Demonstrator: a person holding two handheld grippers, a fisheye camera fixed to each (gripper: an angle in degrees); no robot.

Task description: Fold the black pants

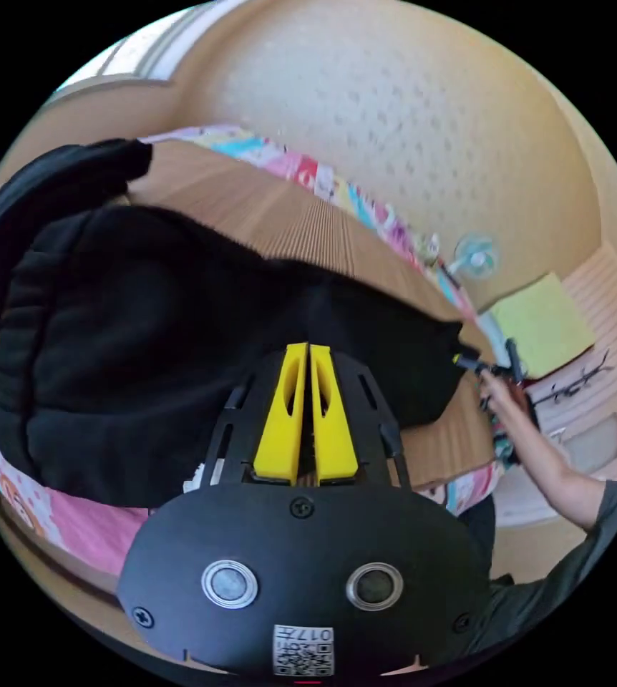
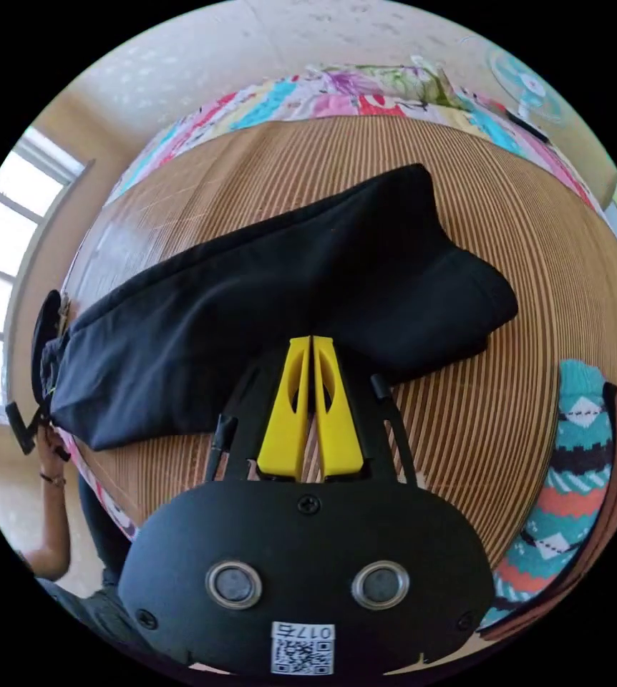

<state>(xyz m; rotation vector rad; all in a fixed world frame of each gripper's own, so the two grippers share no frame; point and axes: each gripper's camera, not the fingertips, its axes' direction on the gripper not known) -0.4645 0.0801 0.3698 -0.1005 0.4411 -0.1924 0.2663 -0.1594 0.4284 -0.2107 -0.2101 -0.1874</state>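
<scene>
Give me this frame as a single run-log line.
left gripper: shut on black pants | right gripper: shut on pants | pants: lying on slatted mat

Legible text: none could be made out. One white code sticker (image 1: pixel 303 650) sat on each gripper housing, its characters unclear.

There is one pair of soft black pants (image 2: pixel 273 300). It lies on one brown striped woven mat (image 2: pixel 466 444). There are two grippers with yellow jaws, the left gripper (image 1: pixel 307 351) and the right gripper (image 2: pixel 311 343). One small blue-green fan (image 2: pixel 530 86) stands far back.
</scene>
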